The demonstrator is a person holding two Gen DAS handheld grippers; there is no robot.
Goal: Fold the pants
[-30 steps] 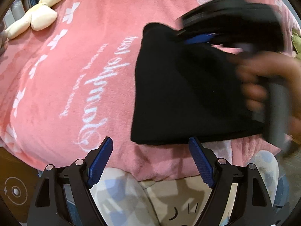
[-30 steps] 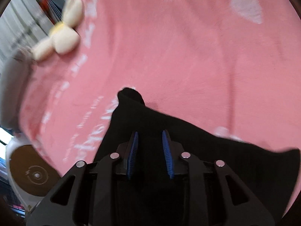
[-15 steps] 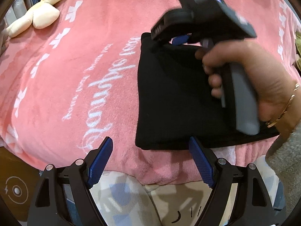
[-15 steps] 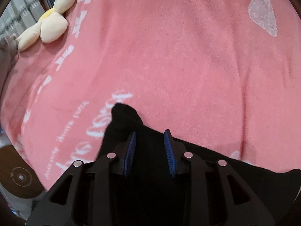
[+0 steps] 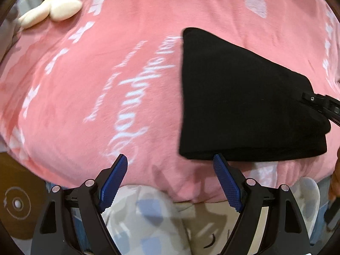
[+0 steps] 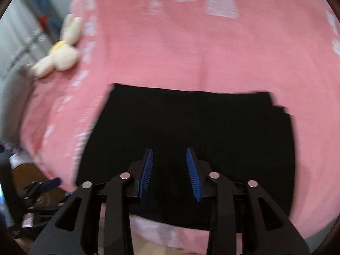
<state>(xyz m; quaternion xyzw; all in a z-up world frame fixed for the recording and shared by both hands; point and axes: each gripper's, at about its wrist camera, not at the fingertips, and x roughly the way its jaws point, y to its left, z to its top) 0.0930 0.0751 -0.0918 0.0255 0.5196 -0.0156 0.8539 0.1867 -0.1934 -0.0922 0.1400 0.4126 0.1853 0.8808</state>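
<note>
pants point(image 5: 240, 97), black and folded into a compact stack, lie on a pink blanket point(image 5: 127, 85) with white script and bow prints.

from the left wrist view, going left to right: far ahead and to the left of the left tool point(image 5: 170, 159) a cream plush bunny point(image 5: 53, 8) rests on the blanket near its far edge. the left tool itself has its blue pads spread wide with nothing between them; its left pad hangs over bare blanket, and its right pad point(image 5: 225, 178) sits just at the near edge of the pants. the pants lie ahead and to the right of this tool. at the far right rim of the view, part of the right tool point(image 5: 320, 103) shows against the right side of the pants.

from the right wrist view: the bunny point(image 6: 61, 55) is far ahead to the left. the right tool point(image 6: 170, 157) is above the near half of the pants point(image 6: 191, 127), its pads a narrow gap apart and gripping nothing. layered edges show at the stack's far right corner. this view is motion-blurred.
</note>
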